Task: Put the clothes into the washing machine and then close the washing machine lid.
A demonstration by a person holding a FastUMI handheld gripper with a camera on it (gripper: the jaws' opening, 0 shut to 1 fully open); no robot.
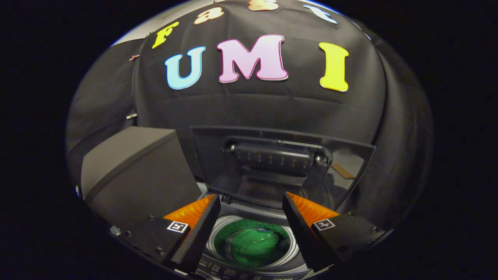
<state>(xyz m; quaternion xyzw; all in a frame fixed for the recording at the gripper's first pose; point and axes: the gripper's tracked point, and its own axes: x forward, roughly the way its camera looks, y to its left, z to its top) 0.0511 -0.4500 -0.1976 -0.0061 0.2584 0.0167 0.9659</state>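
The gripper (251, 210) hangs above the washing machine (253, 217) with its two fingers (198, 229) spread wide and nothing held between them. In the gap between the fingers the round drum (218, 237) opens downward, and a green garment (255, 244) lies bunched at its bottom — its folds run together, so its kind cannot be made out. The fingers hide both sides of the drum's rim, and the machine's front edge with its control panel (229, 271) is cut off, the buttons too small to tell apart. Beyond the fingers the lid (280, 155) stands raised at the machine's back edge, its dark see-through pane showing a ribbed bar (274, 155) near the hinge; reflections in the pane blur what lies behind it. A dark grey box (132, 171) stands just beside the machine's left edge, its lower part hidden behind the left finger. Black cloth (253, 109) forms the wall behind everything.
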